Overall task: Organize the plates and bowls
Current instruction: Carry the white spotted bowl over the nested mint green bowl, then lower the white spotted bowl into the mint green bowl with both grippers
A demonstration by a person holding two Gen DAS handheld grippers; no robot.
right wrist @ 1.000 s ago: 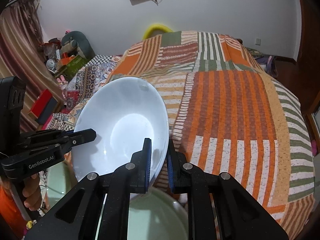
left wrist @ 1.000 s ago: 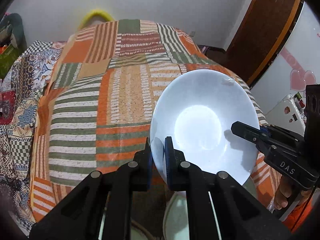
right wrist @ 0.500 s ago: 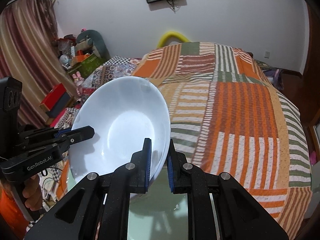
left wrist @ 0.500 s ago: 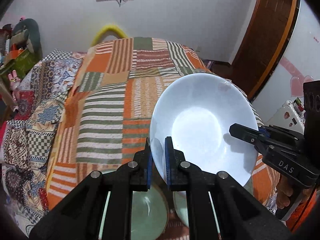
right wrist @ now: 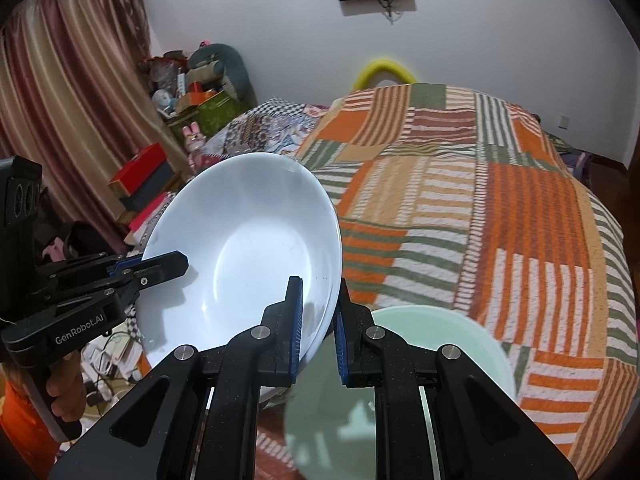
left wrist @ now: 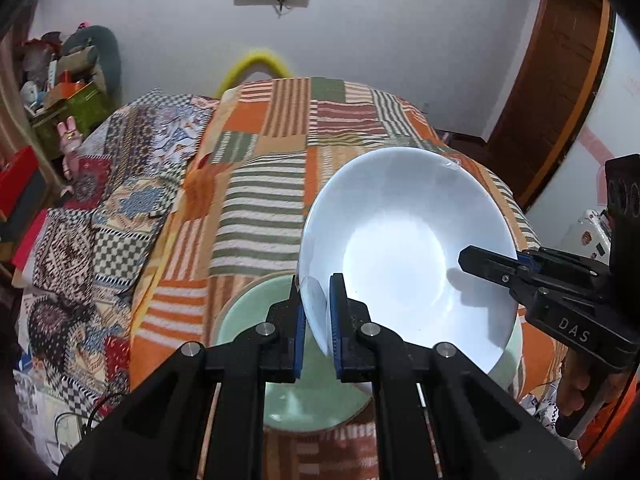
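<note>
A white bowl [left wrist: 404, 256] hangs tilted above the bed, gripped on two sides of its rim. My left gripper [left wrist: 317, 294] is shut on the near left rim. My right gripper [left wrist: 470, 261] comes in from the right, shut on the opposite rim, with a hand on its handle. The right wrist view shows the same bowl [right wrist: 248, 248] with my right gripper [right wrist: 319, 294] clamped on its near edge and my left gripper [right wrist: 176, 266] on its left edge. Below the bowl lies a pale green dish [left wrist: 248, 316], and a second pale green dish [right wrist: 440, 340] shows under the right gripper.
A striped orange and green patchwork spread [left wrist: 280, 184] covers the bed beyond the dishes. Boxes and toys [right wrist: 192, 104] pile up by the curtain [right wrist: 60, 100] on the left. A wooden door [left wrist: 560, 100] stands at the right. Cables [left wrist: 72, 420] lie low on the left.
Both grippers have drawn back and slightly up with the white bowl still clamped between them. The green dishes and the wall screen have come into view.
</note>
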